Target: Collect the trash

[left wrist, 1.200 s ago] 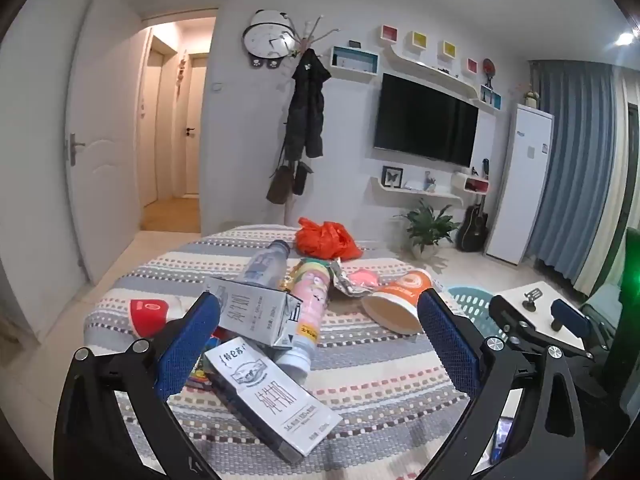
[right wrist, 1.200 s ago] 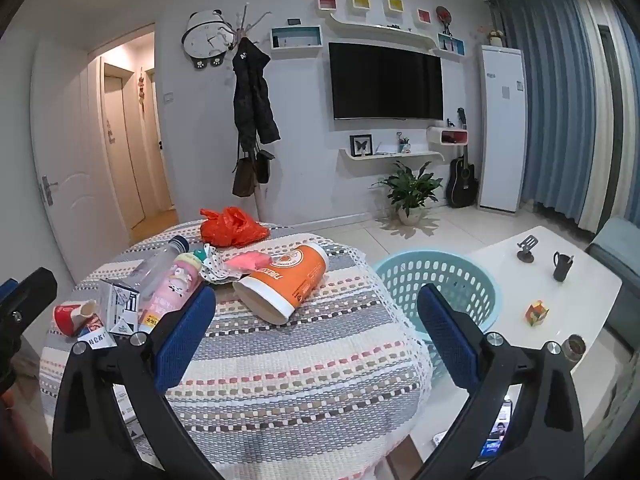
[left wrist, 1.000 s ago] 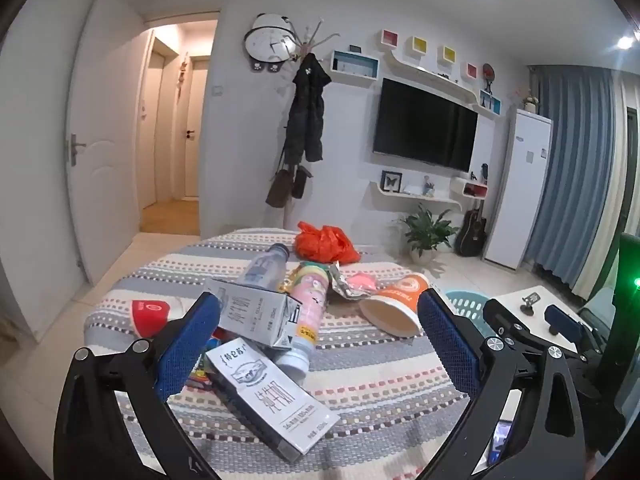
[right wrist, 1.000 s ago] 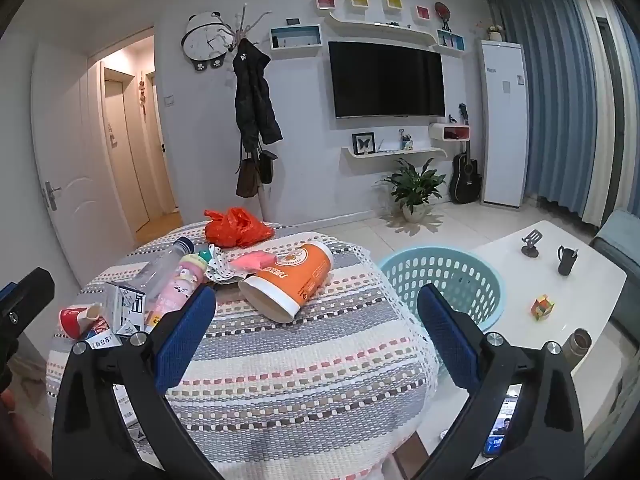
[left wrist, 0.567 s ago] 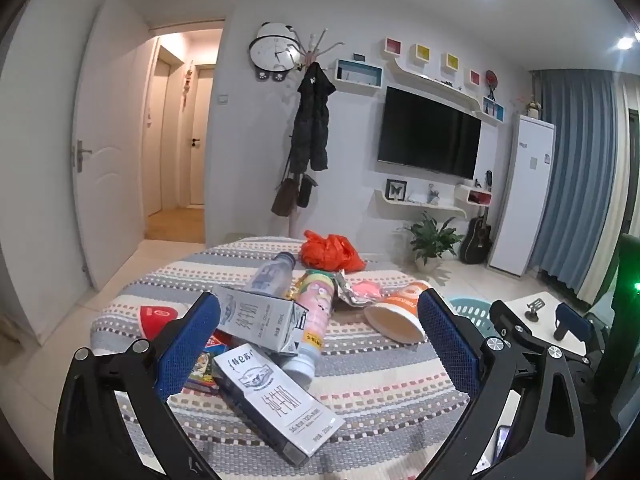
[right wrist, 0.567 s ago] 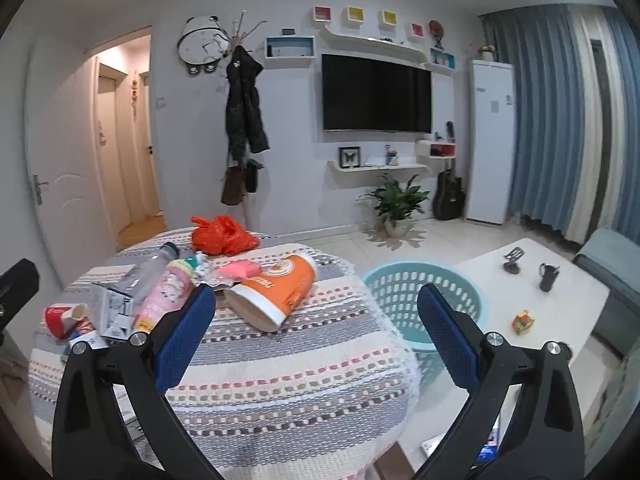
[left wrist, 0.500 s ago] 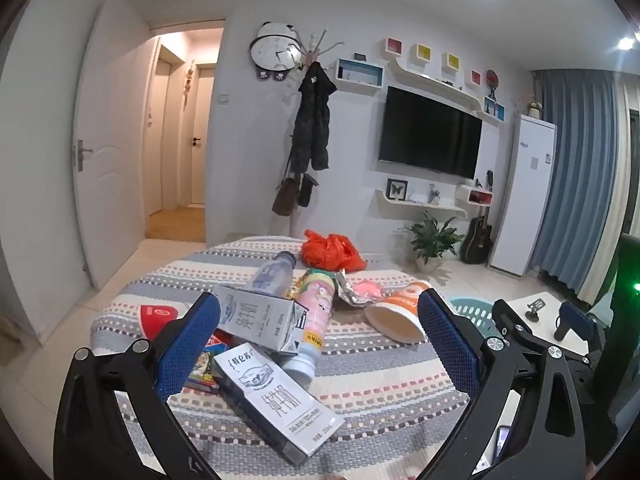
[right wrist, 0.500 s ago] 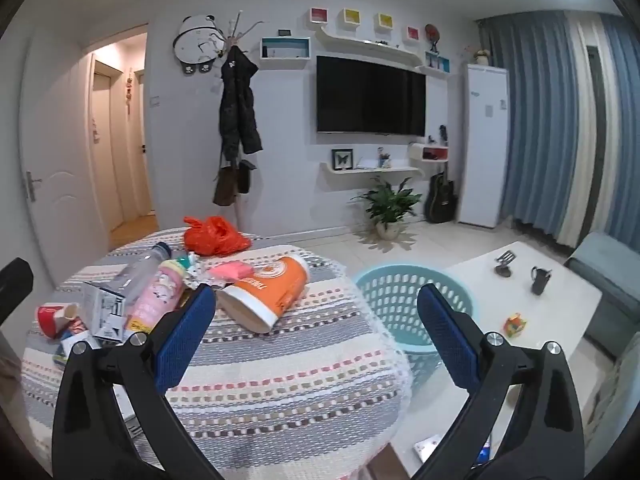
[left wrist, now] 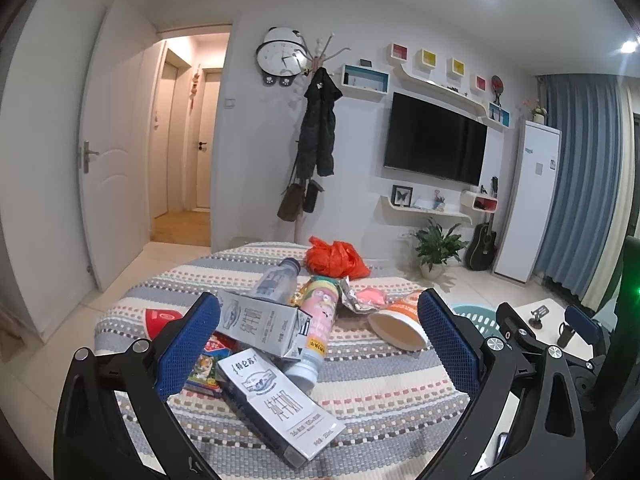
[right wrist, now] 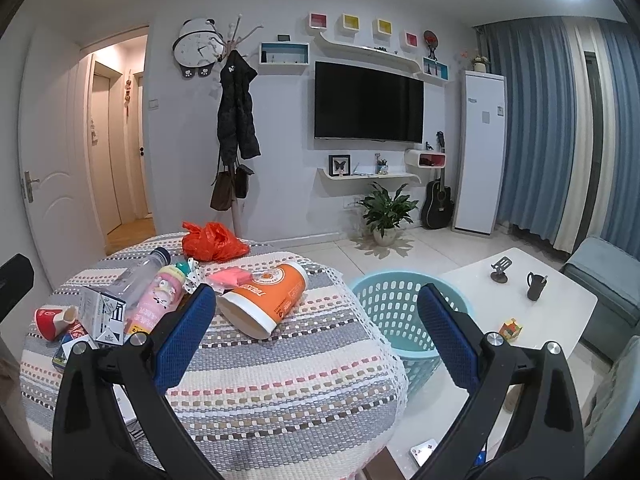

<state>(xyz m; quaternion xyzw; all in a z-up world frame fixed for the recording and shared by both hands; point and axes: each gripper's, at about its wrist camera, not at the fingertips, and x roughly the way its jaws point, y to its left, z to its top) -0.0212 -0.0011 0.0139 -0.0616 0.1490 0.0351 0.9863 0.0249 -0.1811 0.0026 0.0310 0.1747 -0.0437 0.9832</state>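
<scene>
Trash lies on a round table with a striped cloth (left wrist: pixel 380 396) (right wrist: pixel 280 384). Two white milk cartons (left wrist: pixel 276 404) (left wrist: pixel 260 322), a pink bottle (left wrist: pixel 316 320) (right wrist: pixel 154 300), a clear water bottle (left wrist: pixel 276 280) (right wrist: pixel 140 276), an orange paper cup on its side (left wrist: pixel 400 322) (right wrist: pixel 266 296), a red cup (left wrist: pixel 158 320) (right wrist: pixel 50 320) and an orange plastic bag (left wrist: pixel 336 258) (right wrist: pixel 212 242) are there. My left gripper (left wrist: pixel 320 340) is open above the cartons. My right gripper (right wrist: pixel 316 336) is open over the table's right edge. A light blue basket (right wrist: pixel 394 308) (left wrist: pixel 476 314) stands on the floor right of the table.
A white low table (right wrist: pixel 516 300) with a small black cup (right wrist: pixel 534 284) and a toy cube (right wrist: pixel 510 329) stands right of the basket. A coat rack (right wrist: pixel 236 128), a potted plant (right wrist: pixel 386 212) and a guitar (right wrist: pixel 438 198) line the far wall. A grey sofa (right wrist: pixel 612 280) is at the right.
Both grippers have drifted slightly, shifting the views a little; both stay open. The trash on the table has not moved.
</scene>
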